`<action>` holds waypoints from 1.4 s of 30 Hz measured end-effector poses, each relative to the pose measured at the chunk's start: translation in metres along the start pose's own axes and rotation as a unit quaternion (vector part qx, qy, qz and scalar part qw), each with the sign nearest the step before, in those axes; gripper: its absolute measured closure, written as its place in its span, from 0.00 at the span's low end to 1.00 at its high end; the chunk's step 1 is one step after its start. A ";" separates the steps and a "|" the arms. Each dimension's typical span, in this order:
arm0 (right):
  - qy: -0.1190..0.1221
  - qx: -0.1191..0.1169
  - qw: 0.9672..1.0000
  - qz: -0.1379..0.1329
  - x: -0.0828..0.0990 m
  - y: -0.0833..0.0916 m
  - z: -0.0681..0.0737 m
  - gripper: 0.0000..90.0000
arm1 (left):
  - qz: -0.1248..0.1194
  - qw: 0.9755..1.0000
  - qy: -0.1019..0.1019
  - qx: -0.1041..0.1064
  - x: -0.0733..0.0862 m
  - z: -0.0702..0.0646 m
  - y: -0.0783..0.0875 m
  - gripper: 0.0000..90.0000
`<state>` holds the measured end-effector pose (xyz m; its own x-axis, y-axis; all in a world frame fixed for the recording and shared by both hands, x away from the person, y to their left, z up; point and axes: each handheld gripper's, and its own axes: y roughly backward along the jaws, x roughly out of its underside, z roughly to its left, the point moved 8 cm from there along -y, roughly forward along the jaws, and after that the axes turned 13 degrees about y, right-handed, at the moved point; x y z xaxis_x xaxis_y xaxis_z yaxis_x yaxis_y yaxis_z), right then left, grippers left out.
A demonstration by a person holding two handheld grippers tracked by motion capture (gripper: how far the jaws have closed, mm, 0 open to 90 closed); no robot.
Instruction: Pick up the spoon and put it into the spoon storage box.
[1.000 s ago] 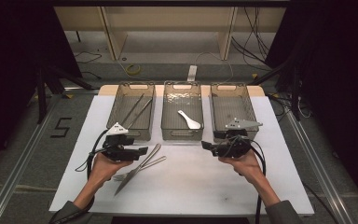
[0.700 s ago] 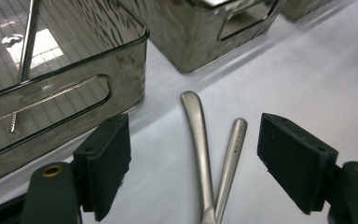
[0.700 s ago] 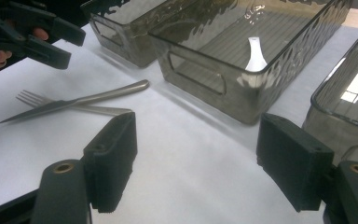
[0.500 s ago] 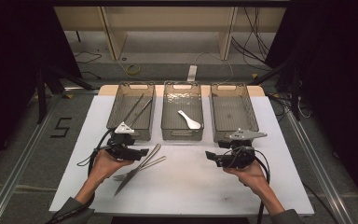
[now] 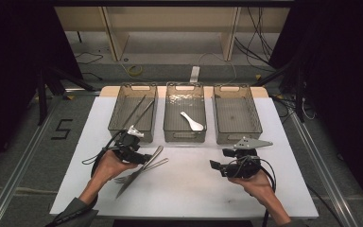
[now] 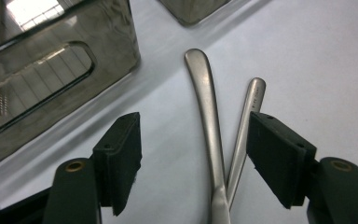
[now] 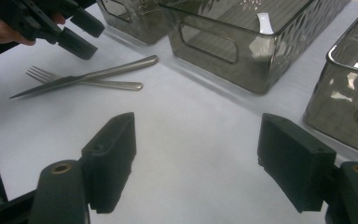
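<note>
The left gripper [image 6: 193,163] had just been narrowing its jaws, and there they stood, part open, blocky black rubber pads either side of two crossed handles without pressing on them. Between the pads lay the knife [image 6: 207,121], its smooth brushed-steel handle broad and rounded at the end, and the fork [image 6: 247,126], slimmer, satin-finished, with tiny stamped lettering near its tip too small to read; the fork's handle ran just beside the right-hand pad. Both pieces lay flat on the white table [image 5: 194,189], crossing each other, just in front of the left tray [image 5: 133,113], a smoky translucent plastic bin with a cut-out handle. The right gripper [image 7: 196,163] was spread wide with nothing between its pads, hovering over bare white surface well apart from the knife. In the middle tray [image 5: 185,113] rested a white spoon [image 5: 192,121], and the right tray [image 5: 236,113] sat alongside it.
</note>
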<state>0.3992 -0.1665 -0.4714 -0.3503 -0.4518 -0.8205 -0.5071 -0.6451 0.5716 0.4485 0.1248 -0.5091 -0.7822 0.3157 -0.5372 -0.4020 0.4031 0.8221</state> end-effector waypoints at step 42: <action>0.004 -0.023 1.000 0.016 0.008 0.002 0.019 0.30 | 0.119 0.992 -0.022 -0.035 0.012 -0.006 -0.028 0.65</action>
<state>0.3806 -0.1601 -0.4769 -0.3597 -0.4776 -0.8015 -0.4588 -0.6575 0.5977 0.4477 0.1125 -0.5369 -0.8378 0.4327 -0.3329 -0.2423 0.2517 0.9370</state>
